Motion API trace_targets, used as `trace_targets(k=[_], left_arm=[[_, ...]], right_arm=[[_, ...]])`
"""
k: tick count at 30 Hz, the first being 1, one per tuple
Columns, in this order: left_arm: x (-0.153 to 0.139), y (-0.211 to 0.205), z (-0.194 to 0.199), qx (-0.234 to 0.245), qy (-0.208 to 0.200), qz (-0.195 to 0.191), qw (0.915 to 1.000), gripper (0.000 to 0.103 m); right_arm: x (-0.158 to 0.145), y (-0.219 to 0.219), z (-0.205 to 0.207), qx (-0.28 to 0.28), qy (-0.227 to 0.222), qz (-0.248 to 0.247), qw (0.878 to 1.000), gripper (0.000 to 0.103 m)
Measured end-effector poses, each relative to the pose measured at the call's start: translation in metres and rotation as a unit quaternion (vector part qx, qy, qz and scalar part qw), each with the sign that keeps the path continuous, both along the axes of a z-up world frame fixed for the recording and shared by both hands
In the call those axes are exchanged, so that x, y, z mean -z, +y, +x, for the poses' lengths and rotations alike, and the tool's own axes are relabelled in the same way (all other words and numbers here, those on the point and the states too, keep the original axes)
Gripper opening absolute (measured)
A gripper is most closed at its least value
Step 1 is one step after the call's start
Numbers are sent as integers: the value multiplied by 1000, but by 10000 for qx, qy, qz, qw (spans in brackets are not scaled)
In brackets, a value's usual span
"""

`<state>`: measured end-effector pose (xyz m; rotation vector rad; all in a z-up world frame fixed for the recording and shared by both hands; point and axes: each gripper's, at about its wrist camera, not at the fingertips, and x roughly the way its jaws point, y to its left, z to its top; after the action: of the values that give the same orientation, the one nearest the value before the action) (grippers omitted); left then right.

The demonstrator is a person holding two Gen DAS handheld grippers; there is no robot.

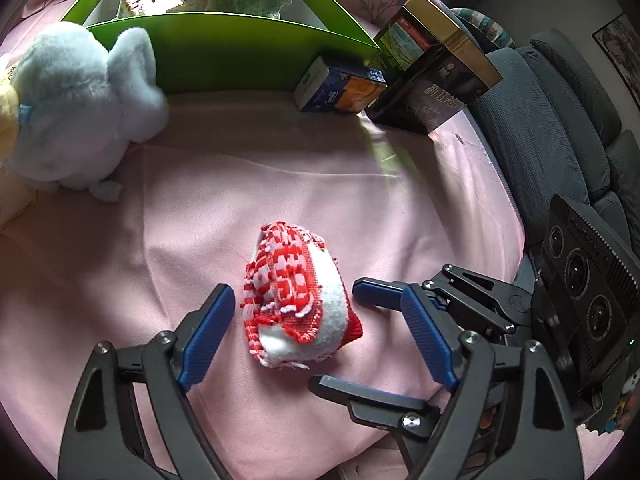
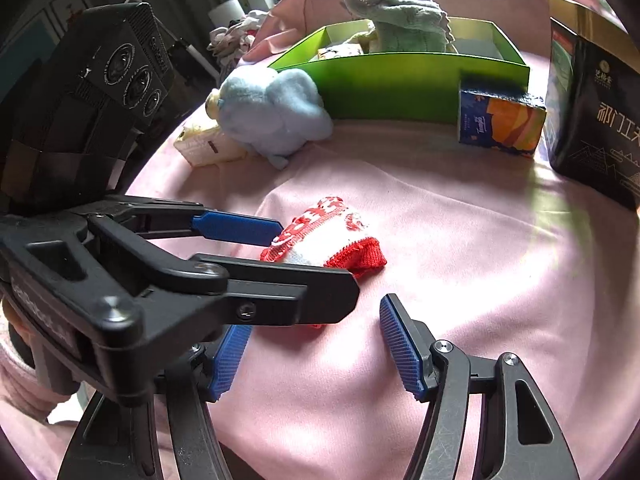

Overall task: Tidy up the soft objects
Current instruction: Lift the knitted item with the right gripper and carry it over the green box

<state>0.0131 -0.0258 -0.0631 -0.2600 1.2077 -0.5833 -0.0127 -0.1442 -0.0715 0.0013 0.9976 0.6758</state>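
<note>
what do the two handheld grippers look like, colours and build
Both the left gripper and right gripper have black scissor-like linkage arms with silver rivets, and ribbed blue pads lining the jaws. Each carries a black camera block with three round lenses.

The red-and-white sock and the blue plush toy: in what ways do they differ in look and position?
The sock is a knitted bundle, red and white patterned; the blue plush toy is fluffy and one pale colour. The sock lies low between the fingers of the left gripper, out on the pink sheet; the toy sits against the green box. Both are soft and outside the box.
</note>
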Motion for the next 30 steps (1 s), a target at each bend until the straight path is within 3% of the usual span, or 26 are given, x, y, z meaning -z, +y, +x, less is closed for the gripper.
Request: trace_targets(k=[3,6,10,17,25,30], left_arm=[[5,2,2,-108,90,95,9999,47],[8,9,4,-293,194,-36,9994,41],[4,10,0,-335,157,72,9993,39],[-42,15,-14,-400,-384,372,9978,39],[-116,37,-25,-703,-1224,736,9872,40],[-140,39,-21,-752,-1541,819,9818,40]], right_arm=[[2,10,-2,-129,-44,54,9999,66],[4,18,-3,-187,-129,0,9997,58],[4,22,-4,-189,-287,-165,9993,35],[-31,25,-14,-578,-739,-31,9956,32],[-91,43,-18,-959,-1696,276,9805,32],[-115,46,-14,-926,-1970,442,9750,32]])
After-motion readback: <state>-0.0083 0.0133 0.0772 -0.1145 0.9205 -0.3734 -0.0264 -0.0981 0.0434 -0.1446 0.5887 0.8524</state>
